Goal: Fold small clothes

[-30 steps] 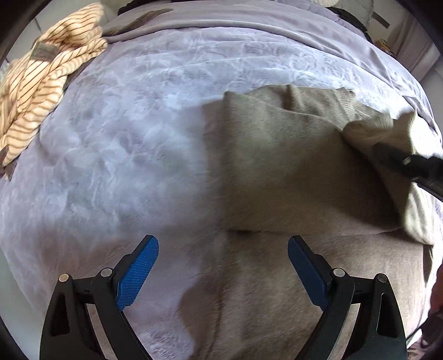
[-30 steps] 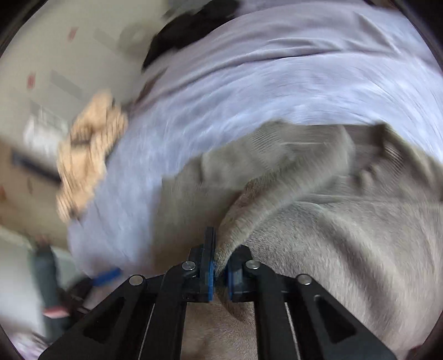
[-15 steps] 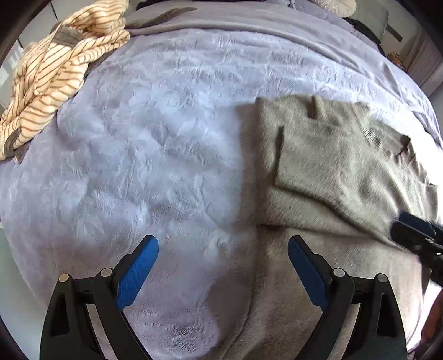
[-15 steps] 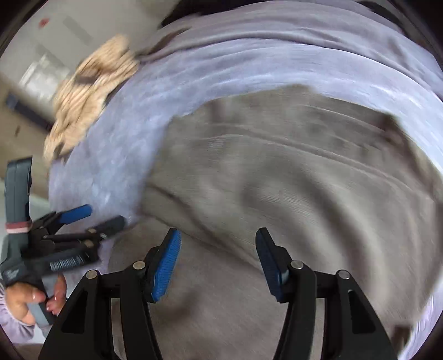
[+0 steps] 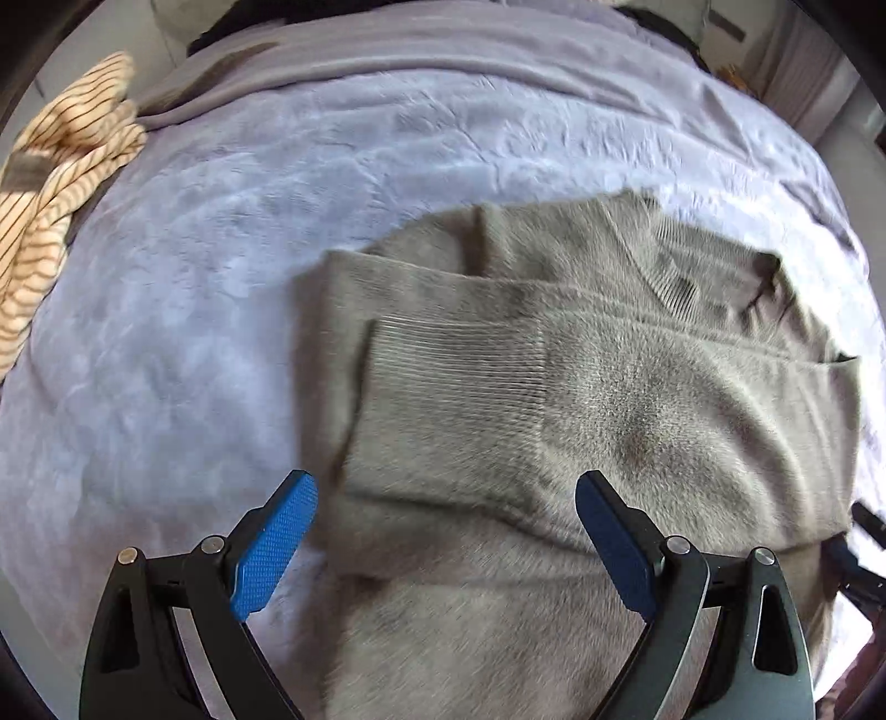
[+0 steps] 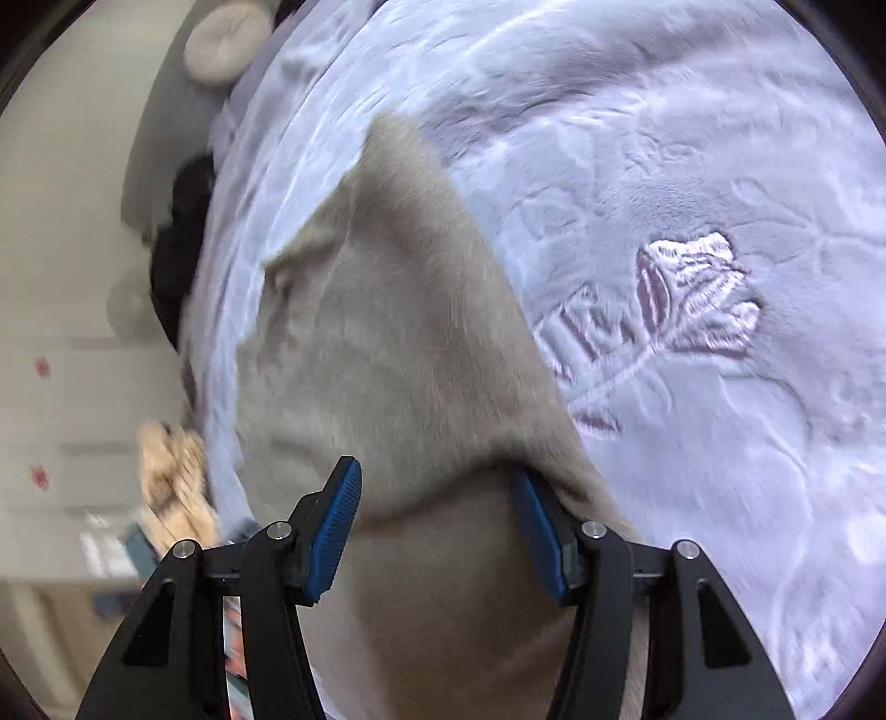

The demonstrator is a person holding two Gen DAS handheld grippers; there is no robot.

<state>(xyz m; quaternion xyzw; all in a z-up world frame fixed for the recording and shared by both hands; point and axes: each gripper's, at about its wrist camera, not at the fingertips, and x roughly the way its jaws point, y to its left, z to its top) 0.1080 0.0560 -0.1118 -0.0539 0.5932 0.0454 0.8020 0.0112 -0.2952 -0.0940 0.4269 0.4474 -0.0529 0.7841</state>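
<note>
The left hand-held gripper (image 5: 446, 545) hovers spread over the grey sweater (image 5: 554, 399) on the bed (image 5: 221, 277). A second ago the right hand-held gripper (image 6: 437, 526) pinched a sleeve (image 5: 454, 410); now spread, it has laid that sleeve across the body. A striped garment (image 5: 50, 183) lies beyond.

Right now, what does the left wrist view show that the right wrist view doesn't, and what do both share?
Left wrist only: the ribbed cuff of a sleeve folded across the chest, and the ribbed collar.
Right wrist only: an embossed leaf motif on the blanket, and a round cushion.
Both: the grey-brown sweater, lavender blanket, striped garment, and an open gripper: left gripper, right gripper.
</note>
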